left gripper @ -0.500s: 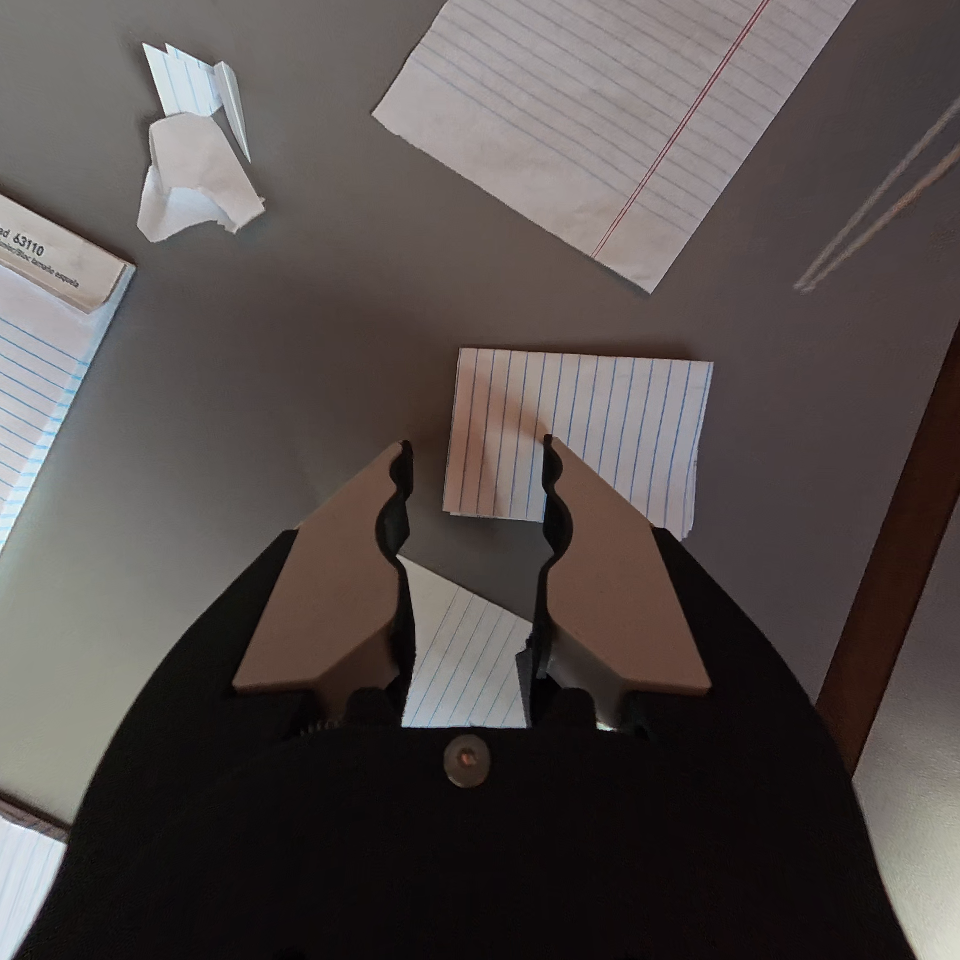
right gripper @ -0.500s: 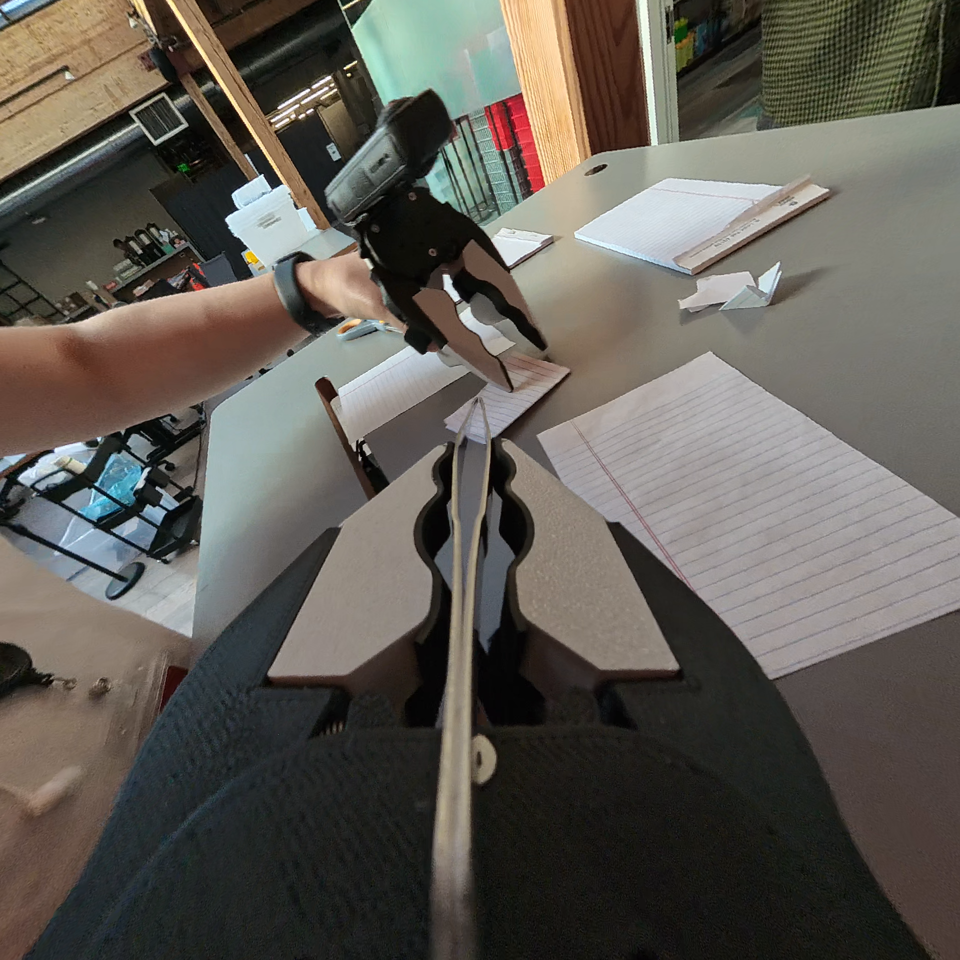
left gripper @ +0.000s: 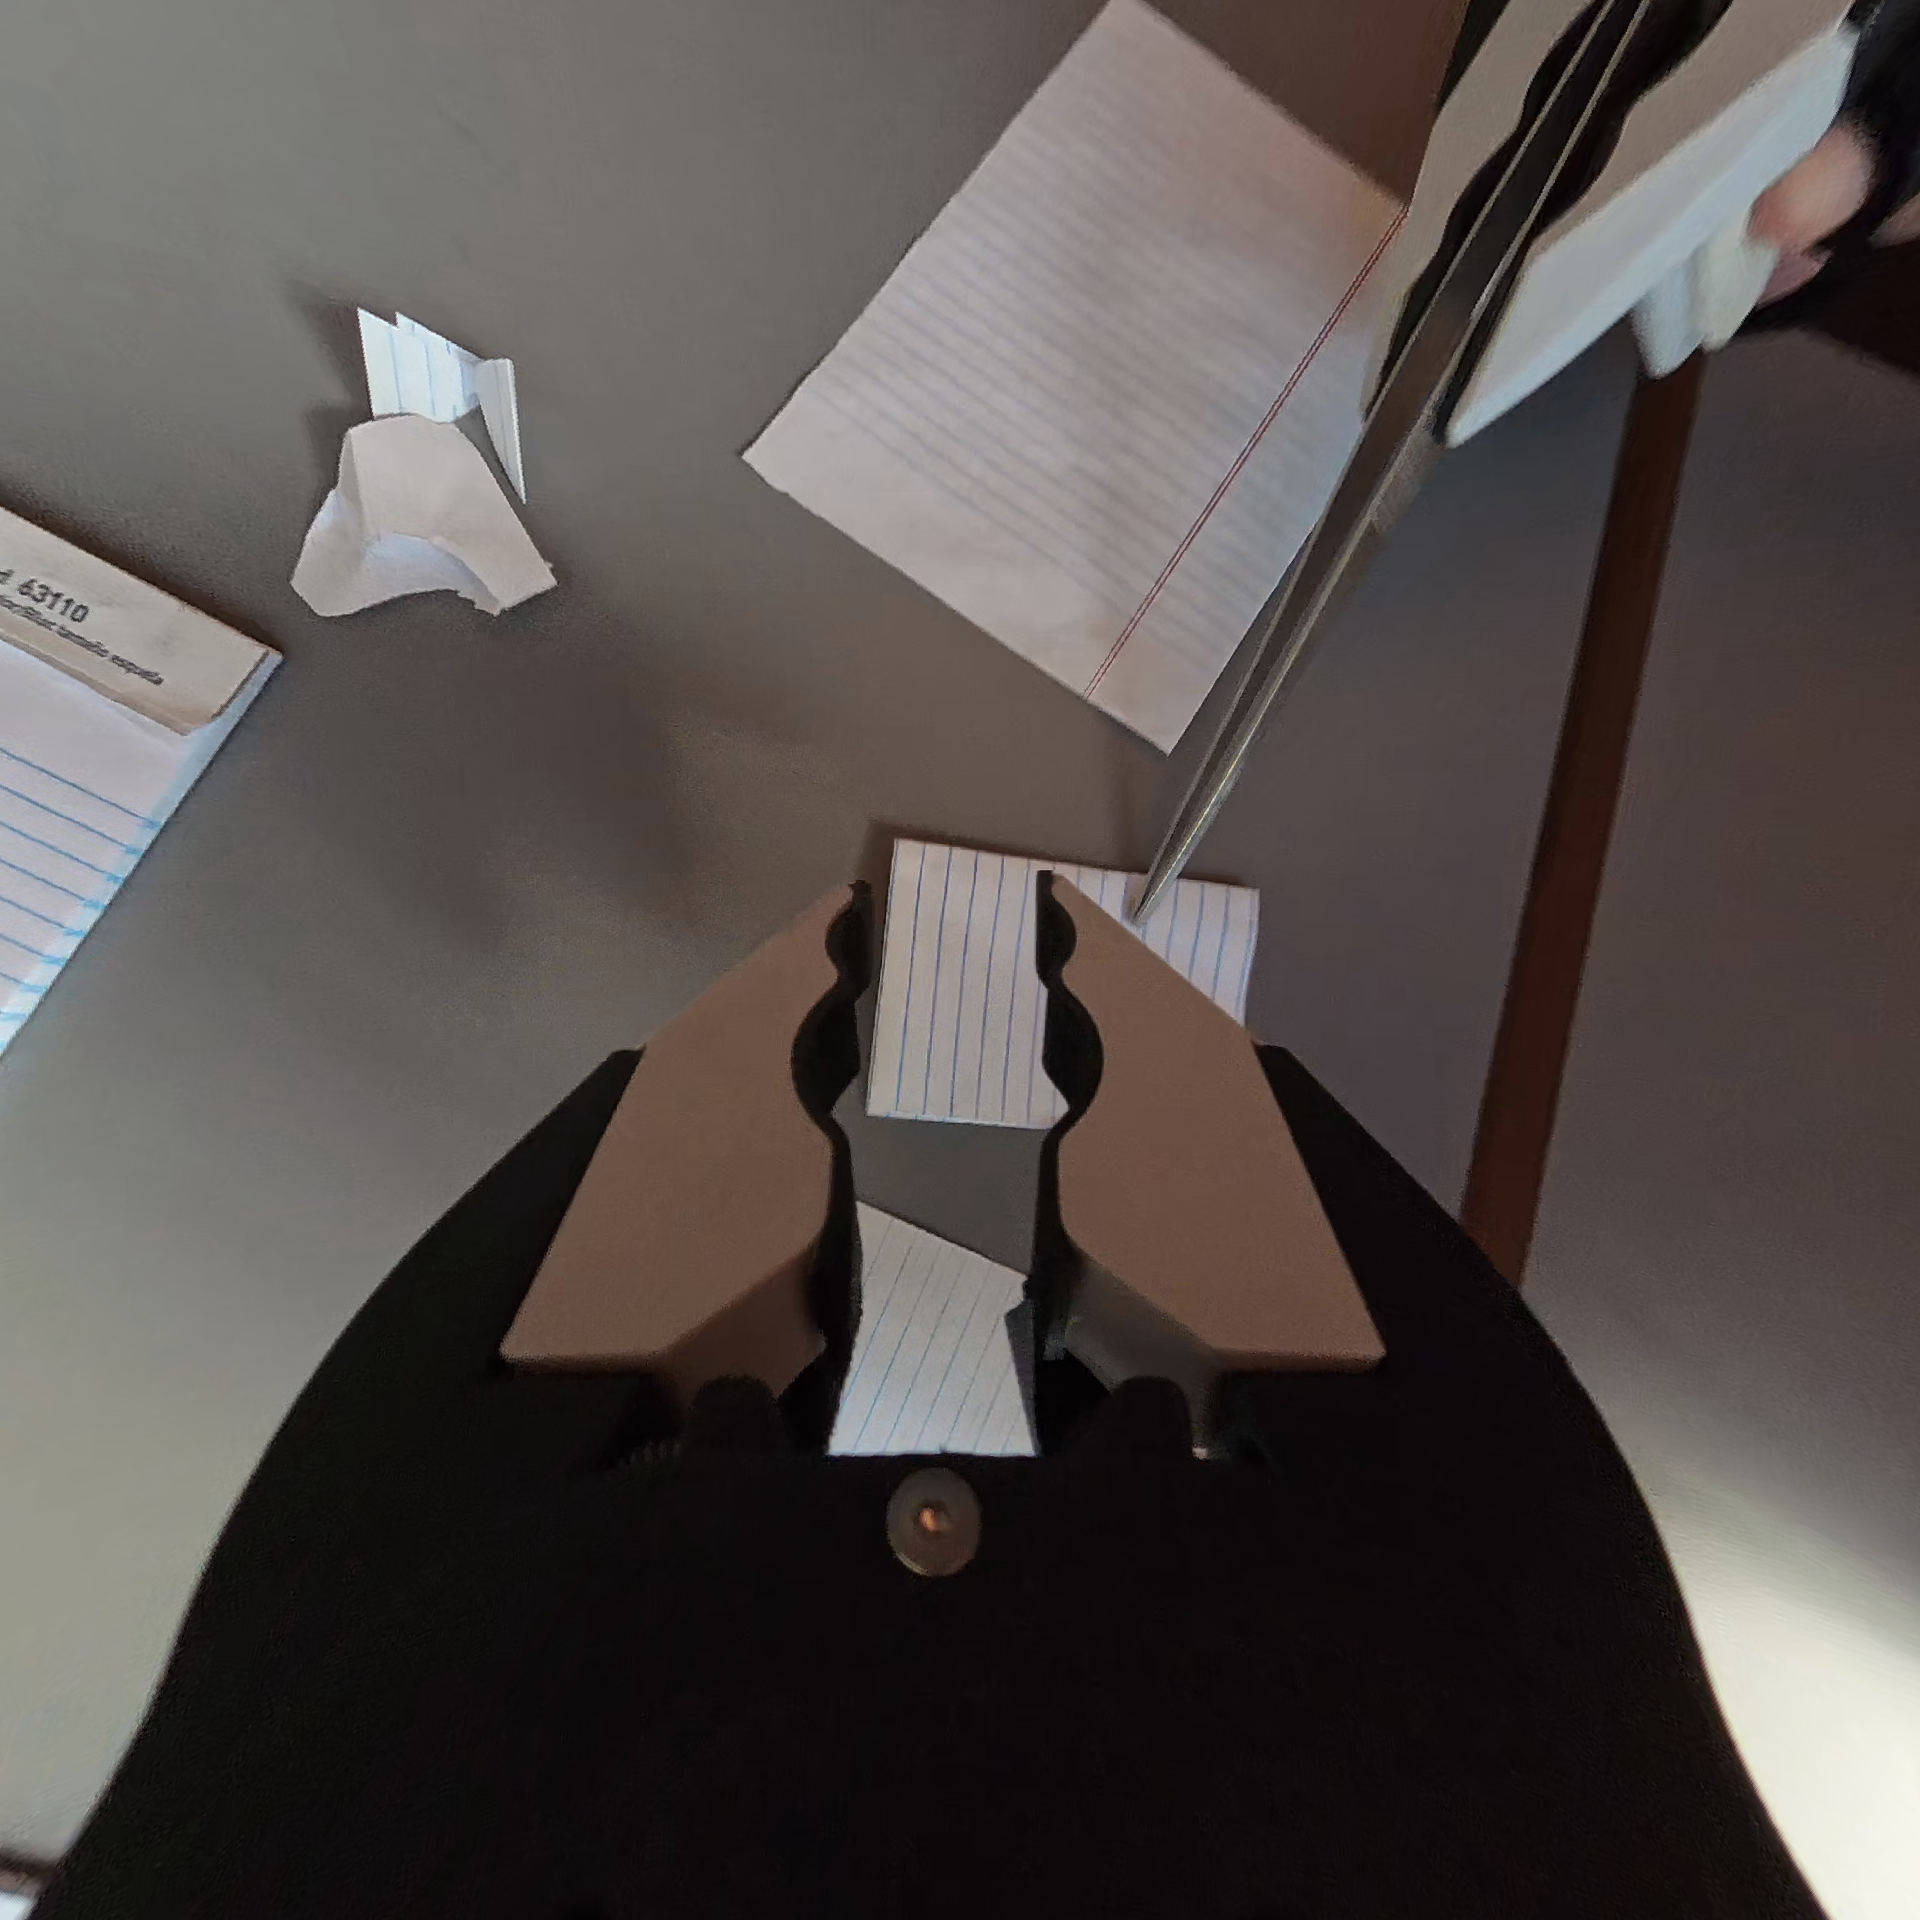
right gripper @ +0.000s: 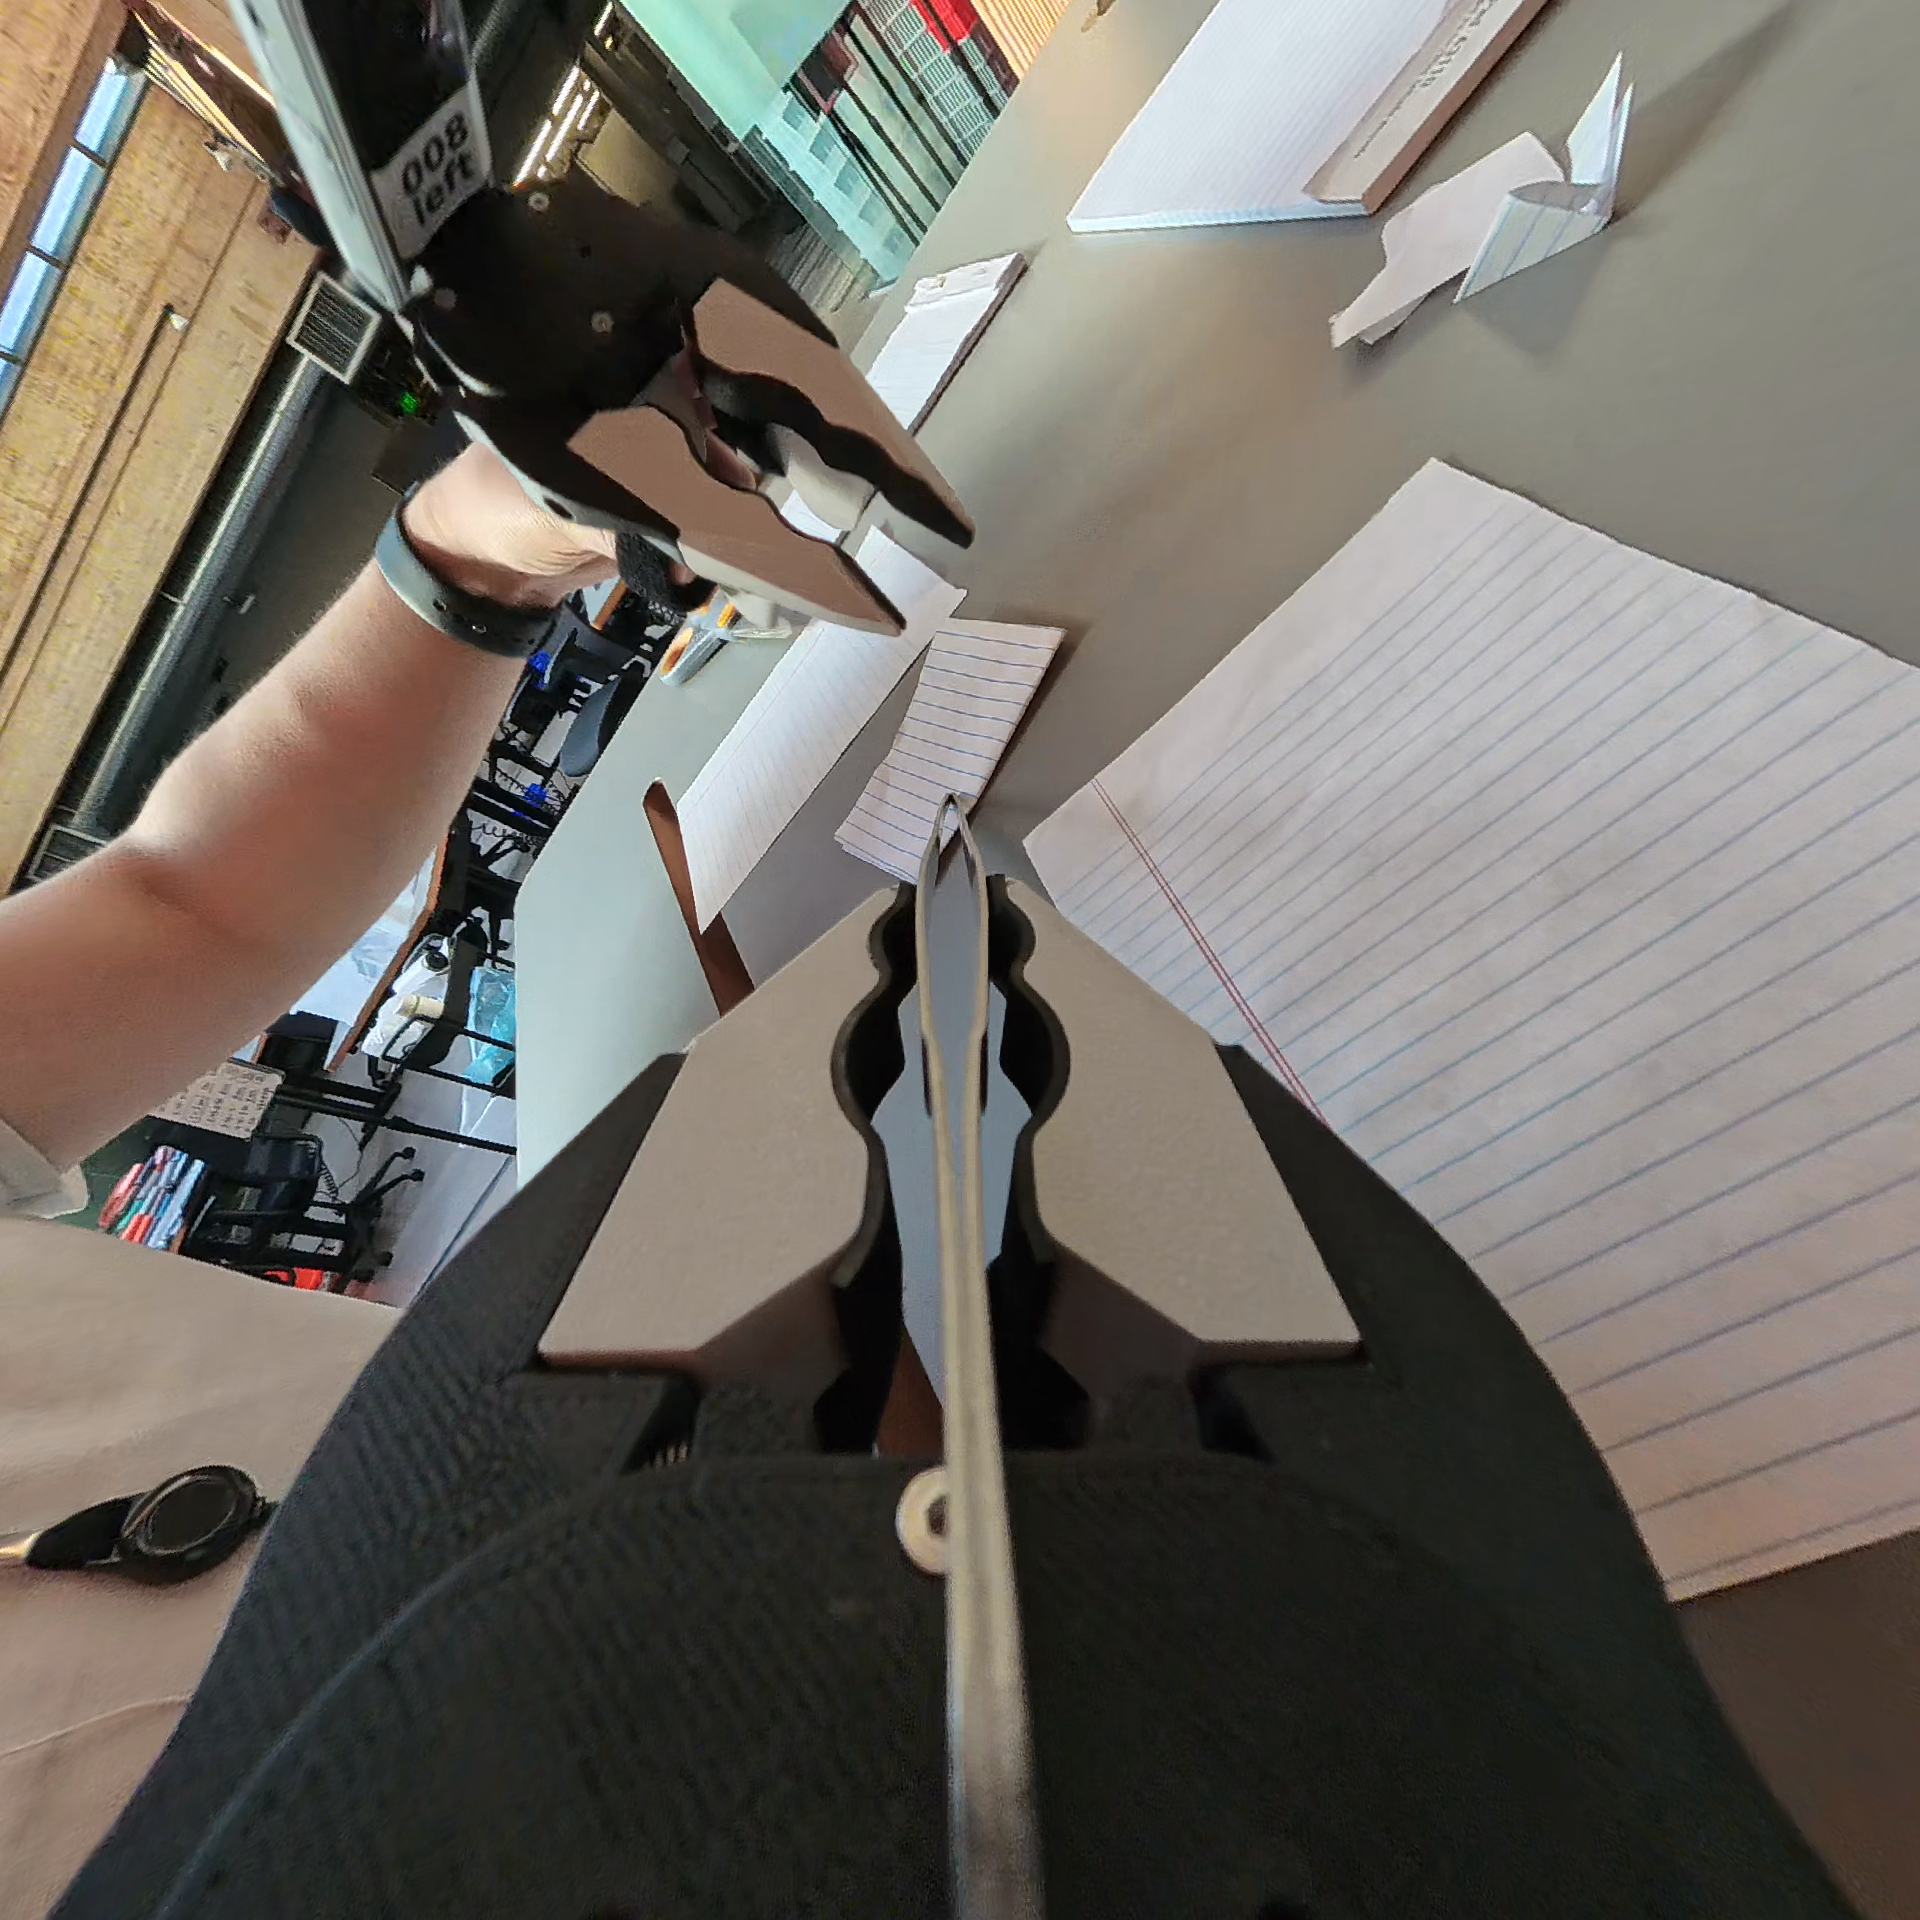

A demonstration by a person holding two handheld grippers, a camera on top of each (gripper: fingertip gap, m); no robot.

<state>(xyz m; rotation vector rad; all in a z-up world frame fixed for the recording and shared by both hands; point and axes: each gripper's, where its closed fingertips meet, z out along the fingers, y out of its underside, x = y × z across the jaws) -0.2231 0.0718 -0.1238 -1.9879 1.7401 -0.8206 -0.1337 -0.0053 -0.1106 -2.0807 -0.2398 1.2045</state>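
My left gripper [left gripper: 951, 888] is open and empty, hovering just above a small folded lined paper [left gripper: 966, 997] on the grey table. My right gripper [right gripper: 943, 896] is shut on thin metal tweezers [right gripper: 951, 1039]. The tweezers' tips reach the small paper's near edge [right gripper: 966, 717]. In the left wrist view the tweezers [left gripper: 1278, 623] slant in from the top right and their tip rests on the small paper's far right corner. The left gripper [right gripper: 932, 582] shows above the paper in the right wrist view, held by a person's hand.
A large lined sheet [left gripper: 1091, 436] lies beyond the small paper. A crumpled paper scrap [left gripper: 426, 520] and a notepad [left gripper: 94, 779] lie to the left. Another lined sheet [left gripper: 925, 1351] lies under my left gripper. A brown chair back [left gripper: 1579, 831] stands at the table's edge.
The right gripper has moved in, bringing the tweezers' tips up to the small paper. The left gripper has shifted over that paper, and its jaws remain open.
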